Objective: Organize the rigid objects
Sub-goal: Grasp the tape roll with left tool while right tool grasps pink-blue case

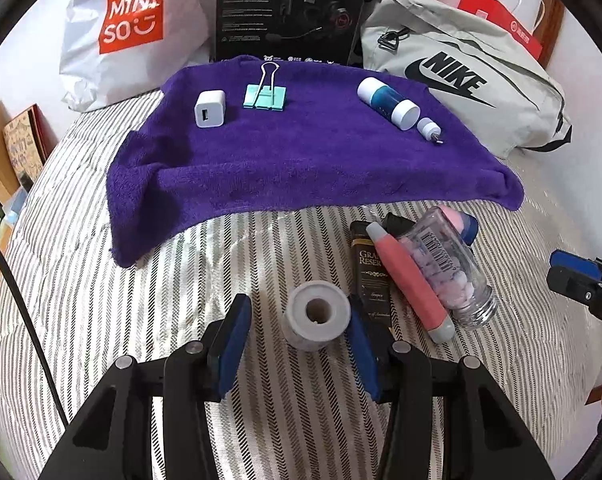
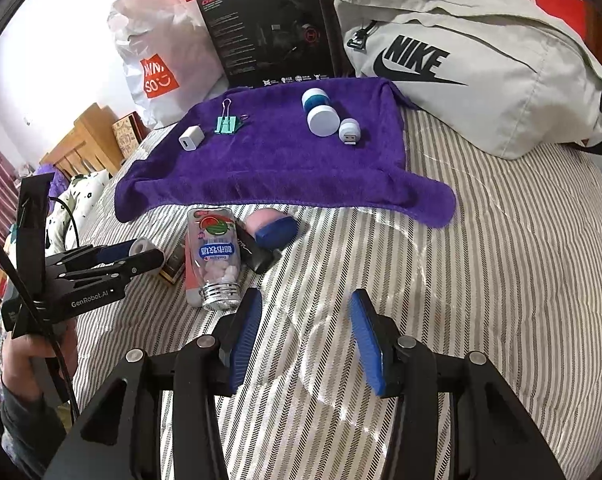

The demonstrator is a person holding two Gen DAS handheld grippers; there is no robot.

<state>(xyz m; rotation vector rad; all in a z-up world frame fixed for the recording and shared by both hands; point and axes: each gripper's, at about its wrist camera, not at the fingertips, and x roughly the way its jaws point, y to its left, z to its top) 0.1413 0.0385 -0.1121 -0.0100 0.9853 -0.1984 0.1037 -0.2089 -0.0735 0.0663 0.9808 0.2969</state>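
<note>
The black box at the far side is cut off by the top edge. The dark packet is partly hidden under the pink tube, its lettering cut short.

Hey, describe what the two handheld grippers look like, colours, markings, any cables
Both are matte black frames with silver rivets at the joints and two fingers faced with ribbed blue pads. The left gripper bears white GenRobot.AI lettering on its side, seen from the right wrist camera, and a black cable runs past its handle. The right gripper looks the same; no lettering shows on it.
</note>
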